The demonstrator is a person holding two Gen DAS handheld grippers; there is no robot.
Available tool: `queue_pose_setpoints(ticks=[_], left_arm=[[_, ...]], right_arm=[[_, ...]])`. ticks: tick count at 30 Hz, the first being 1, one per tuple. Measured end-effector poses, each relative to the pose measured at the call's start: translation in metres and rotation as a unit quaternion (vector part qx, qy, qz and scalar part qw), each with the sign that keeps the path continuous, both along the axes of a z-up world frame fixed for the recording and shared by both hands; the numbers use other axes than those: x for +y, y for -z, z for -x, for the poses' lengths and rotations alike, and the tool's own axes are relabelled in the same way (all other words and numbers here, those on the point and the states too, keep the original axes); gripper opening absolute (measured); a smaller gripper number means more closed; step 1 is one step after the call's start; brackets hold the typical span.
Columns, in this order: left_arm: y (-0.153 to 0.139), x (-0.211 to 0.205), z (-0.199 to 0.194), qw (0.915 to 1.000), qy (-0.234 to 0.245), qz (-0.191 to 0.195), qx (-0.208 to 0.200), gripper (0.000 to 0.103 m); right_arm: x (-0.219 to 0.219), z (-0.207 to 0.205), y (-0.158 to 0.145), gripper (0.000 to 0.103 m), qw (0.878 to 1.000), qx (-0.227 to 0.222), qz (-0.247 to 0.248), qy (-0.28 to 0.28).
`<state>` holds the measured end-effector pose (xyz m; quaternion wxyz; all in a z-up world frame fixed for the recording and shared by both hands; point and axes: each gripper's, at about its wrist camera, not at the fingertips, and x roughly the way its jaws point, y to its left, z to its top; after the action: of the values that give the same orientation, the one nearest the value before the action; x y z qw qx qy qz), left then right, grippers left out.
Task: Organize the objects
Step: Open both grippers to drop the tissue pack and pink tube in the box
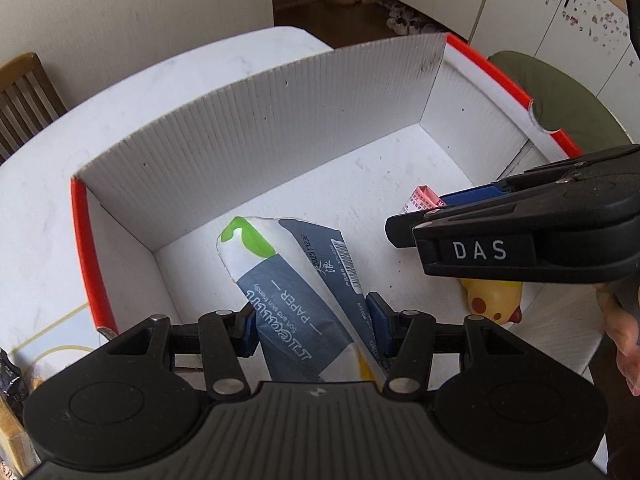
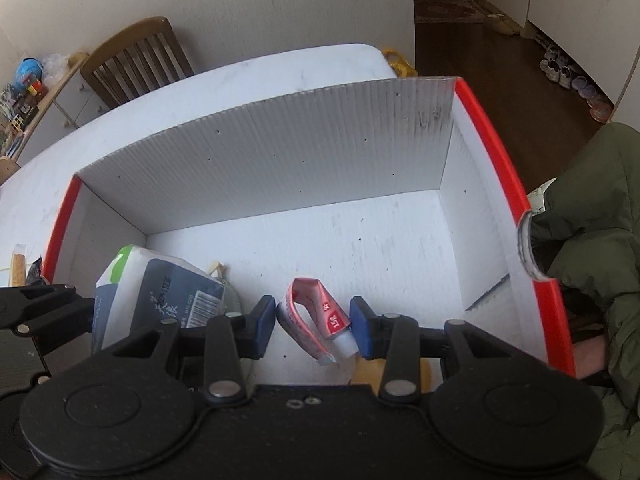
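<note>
A white corrugated box with red rims [image 1: 256, 128] stands on a white table. My left gripper [image 1: 310, 330] is shut on a blue-and-white tissue paper pack [image 1: 292, 280], held inside the box over its floor; the pack also shows in the right wrist view [image 2: 160, 296]. My right gripper [image 2: 313, 326] holds a folded pink toothpaste tube [image 2: 316, 316] between its blue pads, low inside the box; the tube's end shows in the left wrist view [image 1: 420, 198]. A yellow rubber duck [image 1: 494, 300] lies on the box floor under the right gripper [image 1: 436, 216].
A wooden chair [image 2: 136, 56] stands behind the table. A green jacket [image 2: 592, 216] hangs at the box's right side. The table [image 1: 48, 184] surrounds the box on the left. Shoes [image 2: 568, 76] lie on the dark floor far right.
</note>
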<state>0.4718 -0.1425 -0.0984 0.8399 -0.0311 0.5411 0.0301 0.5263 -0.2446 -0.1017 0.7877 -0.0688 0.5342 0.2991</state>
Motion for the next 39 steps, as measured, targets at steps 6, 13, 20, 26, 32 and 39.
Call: queue_pose_setpoints(ticks=[6,13,20,26,32,39], left_arm=[[0.006,0.003,-0.002,0.9998,-0.003,0.009,0.018,0.053],[0.008,0.005,-0.008,0.9993,-0.001,0.023,0.03,0.061],[0.003,0.004,-0.004,0.9993,0.003,0.03,0.022,0.065],[-0.008,0.005,0.003,0.9995,-0.002,0.033,-0.003,0.065],[-0.025,0.007,0.016,0.9985,-0.011,0.044,-0.032,0.065],[-0.047,0.011,0.041,0.9964,-0.014,0.052,-0.066,0.065]], right_arm=[[0.002,-0.004,0.002,0.04,1.0,0.01,0.013,-0.002],[0.004,-0.007,0.003,0.041,1.0,0.012,0.021,-0.003],[0.001,-0.005,0.0,0.05,1.0,0.008,0.013,0.008],[-0.002,0.0,-0.008,0.057,1.0,-0.006,0.0,0.01],[-0.011,0.009,-0.022,0.058,1.0,-0.018,-0.015,0.012],[-0.019,0.027,-0.042,0.063,0.998,-0.049,-0.026,0.003]])
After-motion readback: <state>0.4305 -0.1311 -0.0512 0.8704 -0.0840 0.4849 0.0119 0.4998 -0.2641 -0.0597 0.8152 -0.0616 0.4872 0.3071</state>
